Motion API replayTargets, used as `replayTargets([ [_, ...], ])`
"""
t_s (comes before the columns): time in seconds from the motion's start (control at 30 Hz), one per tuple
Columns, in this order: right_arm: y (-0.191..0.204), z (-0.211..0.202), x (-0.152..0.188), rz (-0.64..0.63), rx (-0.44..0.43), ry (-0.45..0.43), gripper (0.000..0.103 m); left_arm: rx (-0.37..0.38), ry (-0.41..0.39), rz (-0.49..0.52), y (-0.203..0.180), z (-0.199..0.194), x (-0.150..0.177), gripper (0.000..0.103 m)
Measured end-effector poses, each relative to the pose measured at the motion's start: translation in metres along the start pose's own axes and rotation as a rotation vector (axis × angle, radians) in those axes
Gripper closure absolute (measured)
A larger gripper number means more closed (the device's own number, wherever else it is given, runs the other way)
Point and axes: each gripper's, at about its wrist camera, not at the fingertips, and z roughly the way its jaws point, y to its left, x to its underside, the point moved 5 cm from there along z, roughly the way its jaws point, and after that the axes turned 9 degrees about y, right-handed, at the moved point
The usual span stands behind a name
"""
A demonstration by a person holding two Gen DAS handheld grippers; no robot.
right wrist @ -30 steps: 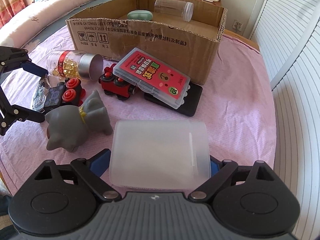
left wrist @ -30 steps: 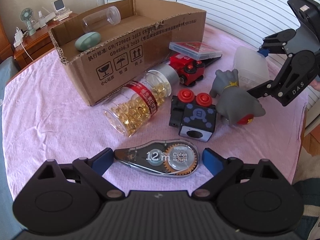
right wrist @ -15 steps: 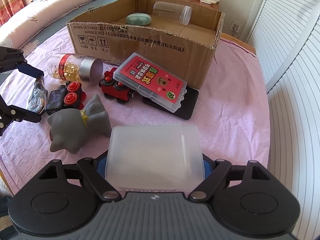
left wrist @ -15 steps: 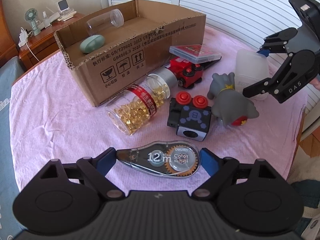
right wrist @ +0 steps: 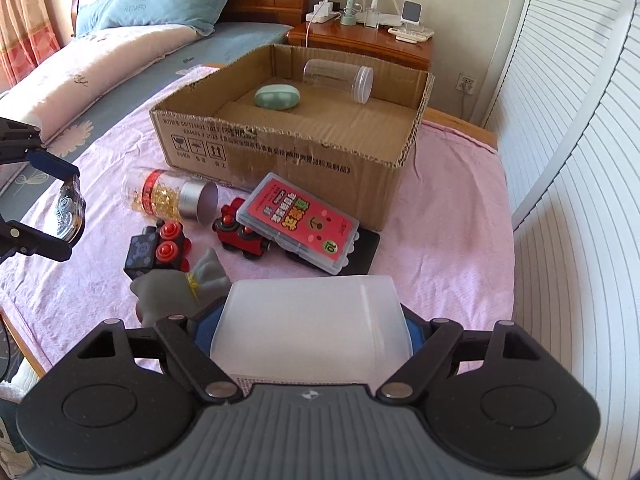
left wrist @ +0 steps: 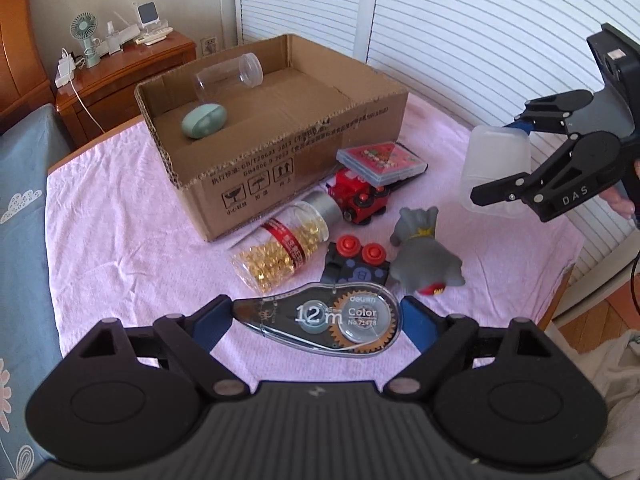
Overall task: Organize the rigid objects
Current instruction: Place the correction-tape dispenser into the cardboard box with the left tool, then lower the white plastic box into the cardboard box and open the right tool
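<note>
My left gripper (left wrist: pixel 316 320) is shut on a clear correction tape dispenser (left wrist: pixel 320 322) and holds it above the pink cloth; it shows at the left of the right wrist view (right wrist: pixel 70 210). My right gripper (right wrist: pixel 312 324) is shut on a frosted plastic box (right wrist: pixel 312 320), lifted above the table, also seen in the left wrist view (left wrist: pixel 496 168). An open cardboard box (left wrist: pixel 304 156) holds a clear jar (left wrist: pixel 230 78) and a green oval case (left wrist: pixel 204 120).
On the cloth lie a capsule jar (left wrist: pixel 280 252), a red toy train (left wrist: pixel 356 196), a red card case (left wrist: pixel 380 160) on a black slab (right wrist: pixel 360 252), a black block with red buttons (left wrist: pixel 356 266) and a grey toy animal (left wrist: pixel 424 256). A bed is on the left, shutters on the right.
Both grippers have risen from the cloth with their objects. The tape dispenser and the frosted box are now lifted, and the views look down into the cardboard box.
</note>
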Motion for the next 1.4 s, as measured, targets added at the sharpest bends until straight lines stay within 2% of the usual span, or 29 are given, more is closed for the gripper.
replayTargets([
  [0.23,0.000,-0.021,-0.032,-0.029,0.007,-0.083,0.017,-0.050,-0.085,0.020,0.007,-0.013,-0.049,0.014],
  [0.4,-0.005,-0.030,-0.057,-0.034,0.017,-0.132,0.017,-0.078,-0.131,0.017,0.020,-0.007,-0.093,0.014],
  [0.63,-0.016,-0.029,-0.087,-0.019,0.001,-0.160,0.017,-0.098,-0.109,-0.022,0.040,0.029,-0.133,0.014],
  [0.93,-0.024,-0.017,-0.101,-0.012,-0.005,-0.149,0.017,-0.127,-0.027,-0.111,0.057,0.074,-0.134,0.014],
  [1.17,-0.026,-0.011,-0.104,0.003,-0.011,-0.140,0.017,-0.209,-0.096,-0.183,0.065,0.068,-0.138,0.007],
  [1.4,-0.026,-0.011,-0.111,0.016,-0.005,-0.145,0.017,-0.265,-0.178,-0.232,0.053,0.032,-0.122,0.002],
])
